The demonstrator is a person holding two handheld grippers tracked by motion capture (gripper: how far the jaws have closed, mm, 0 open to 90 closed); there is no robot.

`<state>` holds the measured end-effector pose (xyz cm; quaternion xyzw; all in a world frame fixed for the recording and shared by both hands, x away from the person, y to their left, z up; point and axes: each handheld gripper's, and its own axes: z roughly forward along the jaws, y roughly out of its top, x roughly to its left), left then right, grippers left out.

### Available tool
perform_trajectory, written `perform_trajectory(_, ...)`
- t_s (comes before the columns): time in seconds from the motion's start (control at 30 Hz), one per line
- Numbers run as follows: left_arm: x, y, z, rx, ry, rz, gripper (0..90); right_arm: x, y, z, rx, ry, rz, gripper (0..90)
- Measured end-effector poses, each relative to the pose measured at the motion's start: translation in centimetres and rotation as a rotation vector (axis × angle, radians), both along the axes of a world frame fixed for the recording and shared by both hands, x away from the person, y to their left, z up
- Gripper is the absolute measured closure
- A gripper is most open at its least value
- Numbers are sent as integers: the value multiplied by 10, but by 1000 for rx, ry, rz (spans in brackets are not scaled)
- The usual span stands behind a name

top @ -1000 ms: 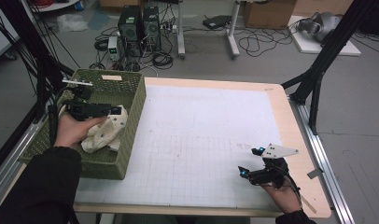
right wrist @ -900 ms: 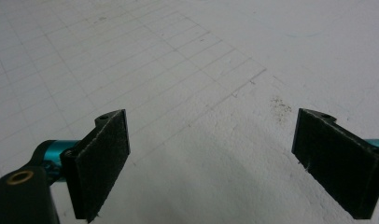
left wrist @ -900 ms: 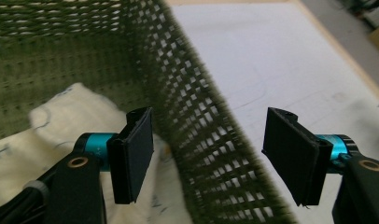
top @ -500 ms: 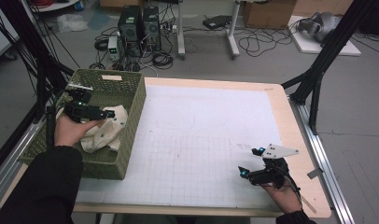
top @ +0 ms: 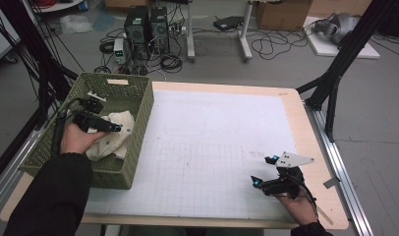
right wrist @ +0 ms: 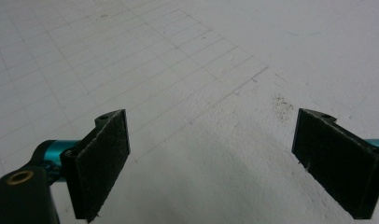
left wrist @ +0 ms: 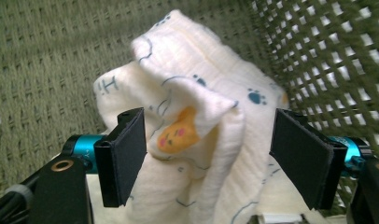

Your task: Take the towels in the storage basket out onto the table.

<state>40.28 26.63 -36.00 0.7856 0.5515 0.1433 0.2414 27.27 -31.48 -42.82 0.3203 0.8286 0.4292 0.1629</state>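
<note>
Covering most of the table (top: 305,123), a white gridded mat (top: 212,147) lies flat, with the green basket (top: 138,128) at its left edge. Inside the basket lies the crumpled cloth (top: 114,140), its long axis running from the near-left toward the far-right. The left gripper (left wrist: 208,140) straddles a raised fold, jaws wide after just opening, pads not pressing. Low over the mat, the right gripper (right wrist: 211,158) gapes wide with nothing between its jaws.

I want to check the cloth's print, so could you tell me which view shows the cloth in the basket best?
The left gripper view: the cloth sits close, paw prints and an orange face clear. The high view shows it small in the green basket.
</note>
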Motion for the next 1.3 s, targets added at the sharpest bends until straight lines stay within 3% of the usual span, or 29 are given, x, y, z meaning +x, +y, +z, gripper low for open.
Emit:
perform_trajectory(0.17, 2, 0, -6, 25, 34, 10, 262, 0, 0, 0, 0, 2, -1, 104)
perform_trajectory(0.27, 4, -1, -15, 60, 85, 16, 289, 0, 0, 0, 1, 1, 2, 104)
perform_trajectory(0.67, 7, -3, -31, 130, 157, 10, 321, 0, 1, -1, -4, 2, 5, 104)
perform_trajectory(0.77, 7, -5, -39, 169, 186, 9, 358, 0, 2, -1, -5, 8, 7, 104)
perform_trajectory(0.93, 6, -9, -42, 213, 186, -1, 498, 0, 1, -1, -5, 9, 6, 104)
perform_trajectory(1.3, 6, -10, -42, 201, 211, 12, 680, -1, 2, -1, -6, 4, 15, 104)
